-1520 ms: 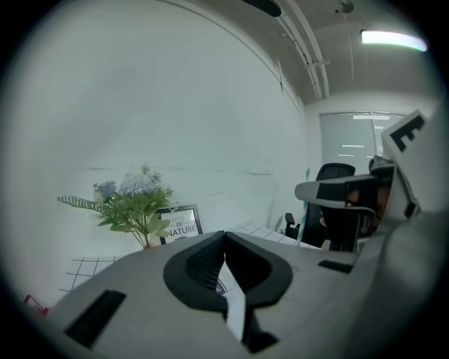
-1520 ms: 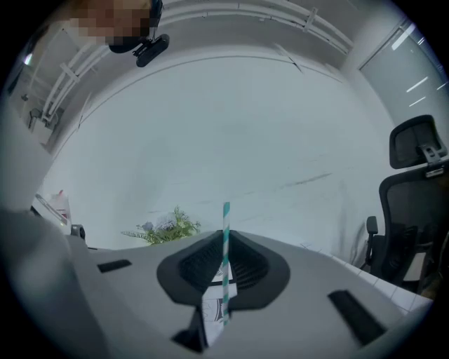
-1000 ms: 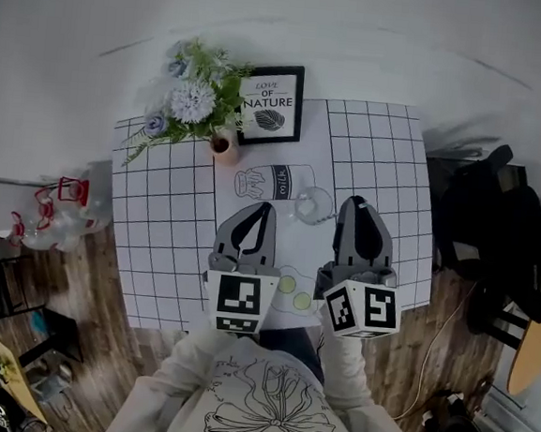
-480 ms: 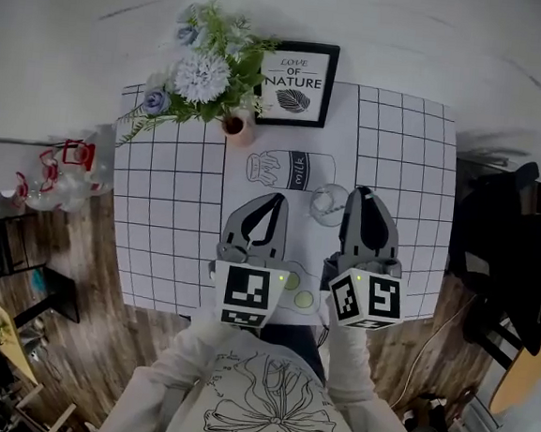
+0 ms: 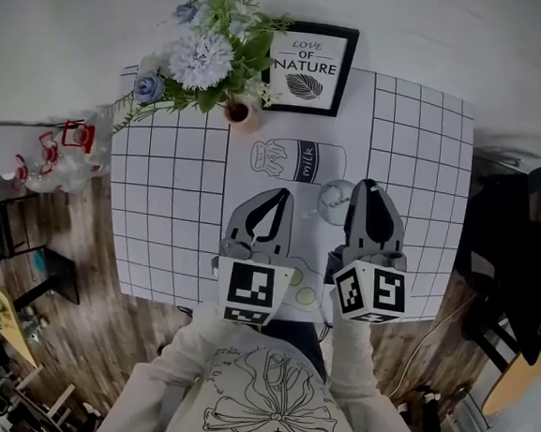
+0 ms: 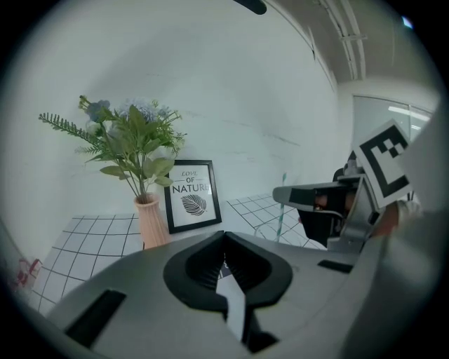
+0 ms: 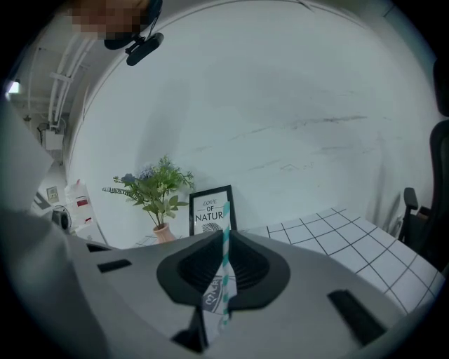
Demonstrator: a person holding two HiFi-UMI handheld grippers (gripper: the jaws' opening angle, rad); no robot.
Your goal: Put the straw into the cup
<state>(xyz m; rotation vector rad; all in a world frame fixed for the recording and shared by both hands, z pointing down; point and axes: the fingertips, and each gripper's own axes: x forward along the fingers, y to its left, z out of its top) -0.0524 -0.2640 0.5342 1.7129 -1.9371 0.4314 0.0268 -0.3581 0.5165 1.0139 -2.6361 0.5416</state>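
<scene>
A clear glass cup [image 5: 332, 201] stands on the white placemat in the middle of the table. My right gripper [image 5: 368, 188] hovers just right of the cup, shut on a teal-and-white striped straw [image 7: 224, 261] that stands upright between its jaws. In the left gripper view that straw [image 6: 282, 210] rises beside the right gripper [image 6: 309, 195], above the faint cup rim. My left gripper [image 5: 274, 196] is to the left of the cup, its jaws [image 6: 224, 235] shut with nothing held.
A grid-pattern cloth [image 5: 173, 202] covers the table. A pink vase with flowers [image 5: 240, 114] and a framed "Love of Nature" print [image 5: 310, 57] stand at the far edge. A dark chair [image 5: 520, 270] is off the table's right side.
The head view has shifted, so the table sits higher and more to the right. Both grippers keep about the same place beside the cup, and the right one still holds the straw.
</scene>
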